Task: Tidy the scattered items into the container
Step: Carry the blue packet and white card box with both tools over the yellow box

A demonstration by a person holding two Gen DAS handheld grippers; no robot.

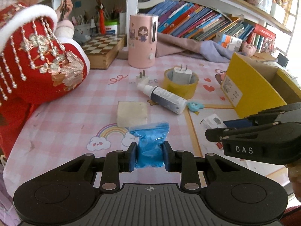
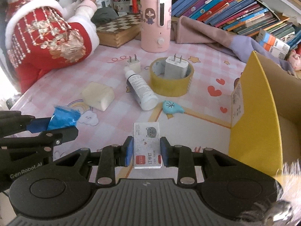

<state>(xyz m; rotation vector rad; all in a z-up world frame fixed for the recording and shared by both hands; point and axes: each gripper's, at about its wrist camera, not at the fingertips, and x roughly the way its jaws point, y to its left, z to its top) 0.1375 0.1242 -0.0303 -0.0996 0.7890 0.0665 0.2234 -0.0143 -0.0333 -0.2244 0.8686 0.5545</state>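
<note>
My left gripper (image 1: 149,155) is shut on a small blue plastic bag (image 1: 149,143), lifted off the pink checked tabletop (image 1: 62,124). My right gripper (image 2: 144,153) is shut on a white box of staples (image 2: 147,145) with a grey cat on it. The open yellow cardboard box (image 2: 257,113) stands to the right of both grippers. On the table lie a white spray bottle (image 2: 140,89), a cream block (image 2: 97,95), a yellow tape roll (image 2: 172,86) with a white charger (image 2: 175,66) standing inside it, a small plug (image 2: 133,64) and a light blue clay shape (image 2: 172,107).
A pink cylindrical humidifier (image 2: 156,21) and a wooden chessboard box (image 2: 117,29) stand at the back. A person in a red embroidered jacket (image 2: 45,39) leans on the table's left side. Leaning books (image 2: 235,9) and a folded mauve cloth (image 2: 203,32) fill the back right.
</note>
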